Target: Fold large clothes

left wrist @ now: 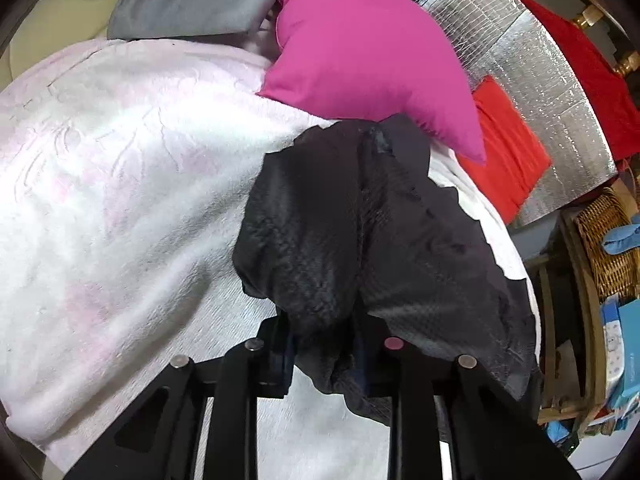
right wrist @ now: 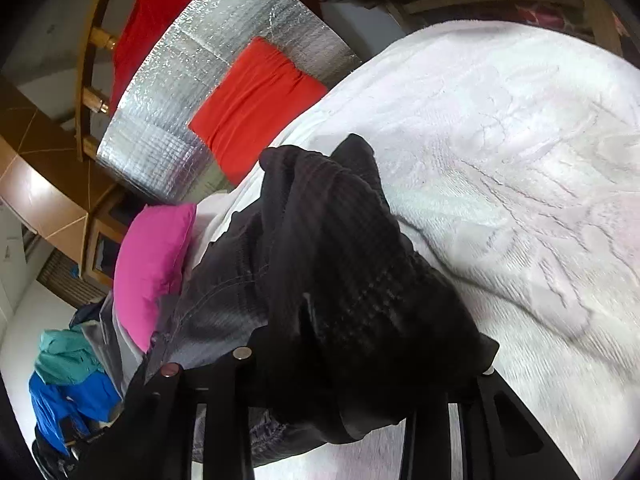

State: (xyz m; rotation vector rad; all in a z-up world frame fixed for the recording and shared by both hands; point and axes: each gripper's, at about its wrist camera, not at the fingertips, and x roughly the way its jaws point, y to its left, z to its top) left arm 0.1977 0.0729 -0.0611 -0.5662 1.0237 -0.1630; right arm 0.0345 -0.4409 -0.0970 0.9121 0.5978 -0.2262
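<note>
A black textured garment (left wrist: 360,232) is bunched up and hangs over a white fluffy blanket (left wrist: 120,184). My left gripper (left wrist: 324,340) is shut on a fold of the black garment, and cloth drapes over its fingertips. In the right wrist view the same black garment (right wrist: 352,264) is piled over my right gripper (right wrist: 360,360), which is shut on it; the fingertips are hidden by cloth. The white blanket (right wrist: 520,160) fills the right of that view.
A magenta pillow (left wrist: 360,48) lies on the blanket beyond the garment, with grey cloth (left wrist: 200,4) behind it. A folded red garment (right wrist: 256,104) lies on a silver foil mat (right wrist: 180,92). A pile of blue and teal clothes (right wrist: 68,380) sits at left. A wicker basket (left wrist: 608,240) stands right.
</note>
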